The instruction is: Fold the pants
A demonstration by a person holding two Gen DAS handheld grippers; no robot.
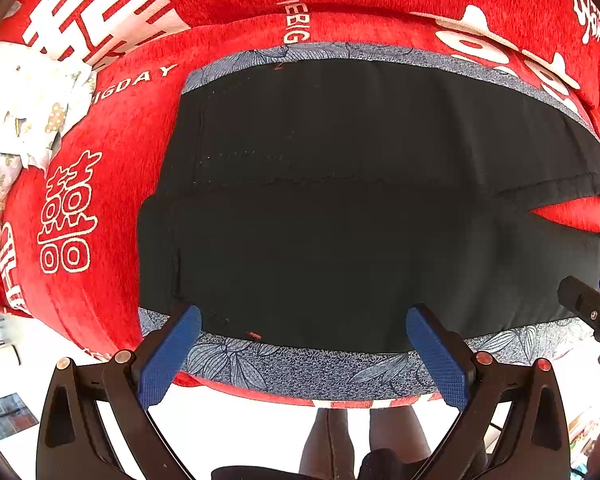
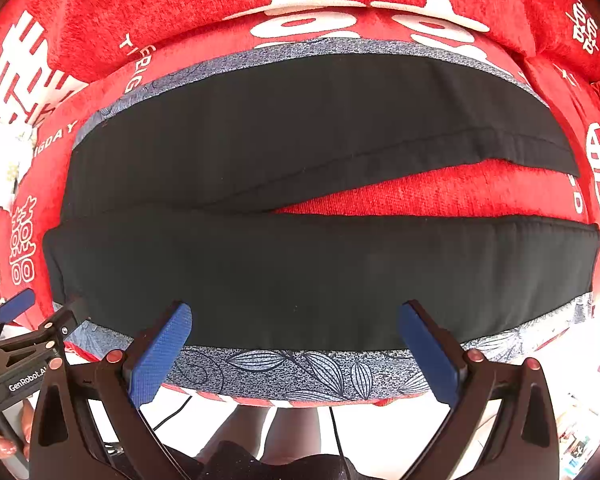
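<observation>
Left wrist: pants (image 1: pixel 340 200) just beyond wide-spread fingers (image 1: pixel 172 352); right fingers (image 2: pixel 160 348) likewise.

Red printed sofa (image 1: pixel 112 168), white floor (image 1: pixel 260 408)

Both tools are held low and level, side by side, pointing forward. The left tool (image 1: pixel 303 334) has its blue-padded fingers (image 1: pixel 168 354) spread wide apart, gripping nothing. The right tool (image 2: pixel 296 332) stands the same way, its fingers (image 2: pixel 430 354) parted (each tool shows at the edge of the other's view). The person's bare legs (image 2: pixel 260 436) show below.
</observation>
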